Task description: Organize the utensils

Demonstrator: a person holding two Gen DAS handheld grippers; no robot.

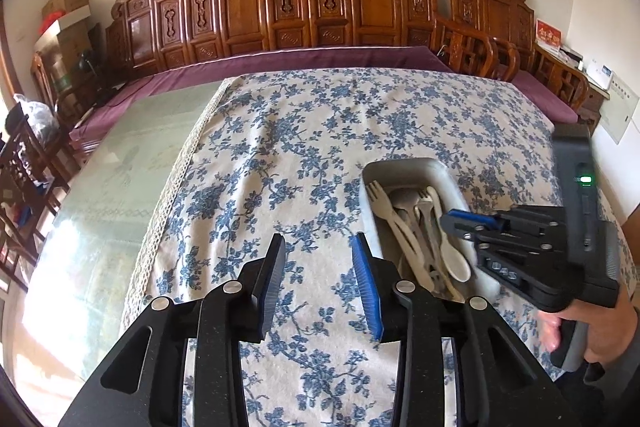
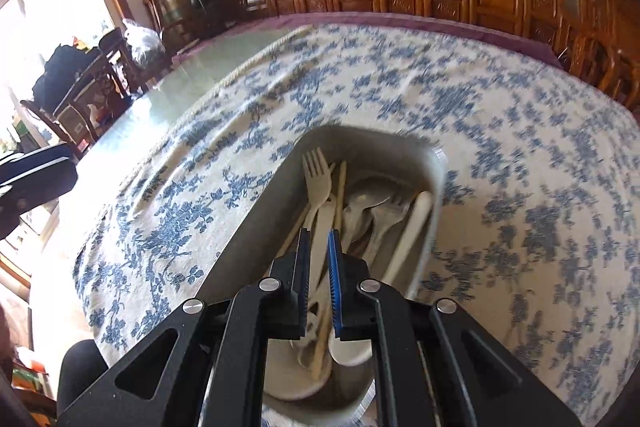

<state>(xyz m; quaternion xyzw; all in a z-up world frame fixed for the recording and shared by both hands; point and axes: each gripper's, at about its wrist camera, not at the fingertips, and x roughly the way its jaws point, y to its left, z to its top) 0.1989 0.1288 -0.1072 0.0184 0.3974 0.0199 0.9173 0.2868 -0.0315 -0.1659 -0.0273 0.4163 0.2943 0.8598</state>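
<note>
Right wrist view has the right gripper (image 2: 319,247) nearest, poised over the grey tray (image 2: 256,223), its jaws drawn close together with only a narrow gap and nothing clamped between them, while below and beyond them the tray holds a cream fork (image 2: 317,179), chopsticks (image 2: 340,187), metal spoons (image 2: 370,207) and a white spoon (image 2: 416,223). From the left wrist, the left gripper (image 1: 319,251) hangs with its jaws spread wide and empty over the blue floral tablecloth (image 1: 280,147), just left of the tray, and farther off stands a carved wooden bench (image 1: 312,3) against the wall.
</note>
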